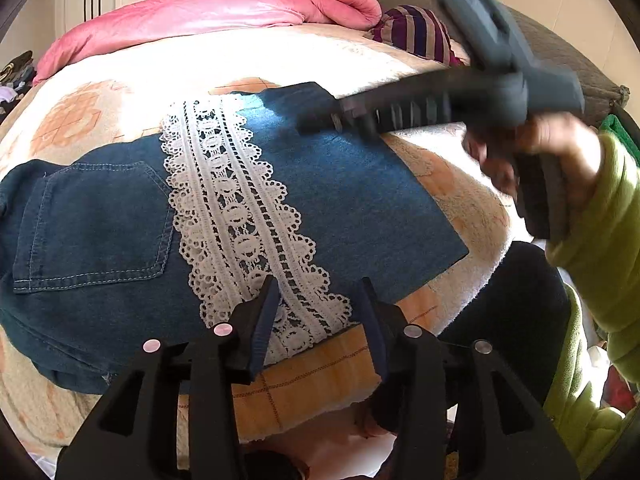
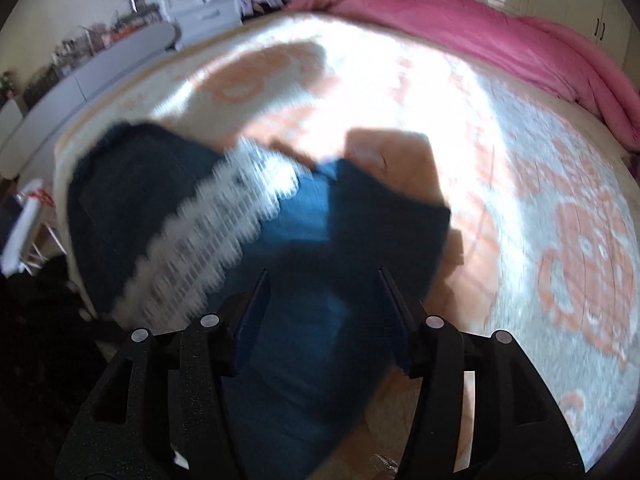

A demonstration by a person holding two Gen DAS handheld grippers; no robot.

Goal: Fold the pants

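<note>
1. Already folded over once, by the look of it: denim pants (image 1: 100,216) flat on the patterned blanket (image 1: 312,380) near the bed's front edge, white lace strip (image 1: 240,216) running across the top layer, back pocket at the left.
2. Probably between folds now, with one fold laid down and the next grasp not yet taken.
3. Left gripper (image 1: 320,300) parted, fingers just above the near end of the lace at the pants' front edge, nothing clamped between the pads.
4. Right gripper (image 2: 324,292) also released, jaws standing apart over blue denim with no cloth pinched; seen from the left wrist as a blurred dark tool over the far right corner of the pants, held by a hand (image 1: 532,152) in a green sleeve.
5. Next move likely calls for taking a fresh edge, perhaps the right end of the pants, with both pads closing on all layers together, then carrying it over toward the pocket side without dragging the lace askew.
6. Hard to make out: right wrist view heavily smeared, so exact cloth edges and contact under those fingers unclear; waistband end cut off at the left; layers beneath the top fold hidden.
</note>
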